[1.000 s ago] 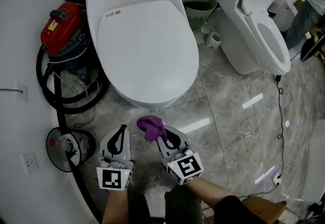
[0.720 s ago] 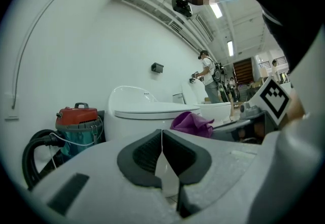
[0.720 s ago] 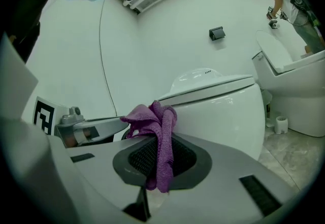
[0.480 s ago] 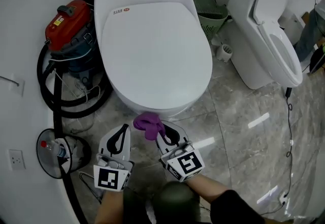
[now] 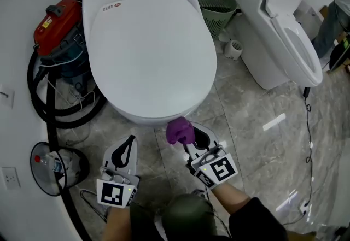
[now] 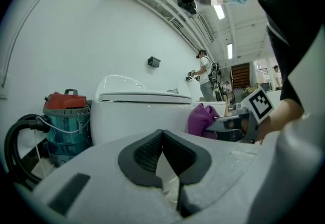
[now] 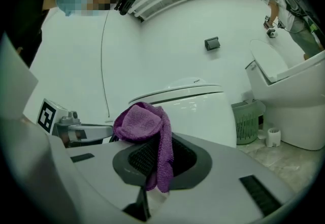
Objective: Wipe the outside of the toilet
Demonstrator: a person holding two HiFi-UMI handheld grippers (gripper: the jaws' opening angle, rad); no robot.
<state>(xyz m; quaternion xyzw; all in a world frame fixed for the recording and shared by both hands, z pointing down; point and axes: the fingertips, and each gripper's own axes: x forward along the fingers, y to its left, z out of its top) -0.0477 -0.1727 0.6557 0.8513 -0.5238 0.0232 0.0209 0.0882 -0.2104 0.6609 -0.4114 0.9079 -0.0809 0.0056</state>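
Half hidden from me
The purple cloth covers the tips of my right gripper; the toilet runs off the head view's top edge, and its label is too small to read.

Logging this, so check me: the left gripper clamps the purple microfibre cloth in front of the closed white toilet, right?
Wrong gripper: the right gripper clamps the purple microfibre cloth in front of the closed white toilet, as the right gripper view shows.
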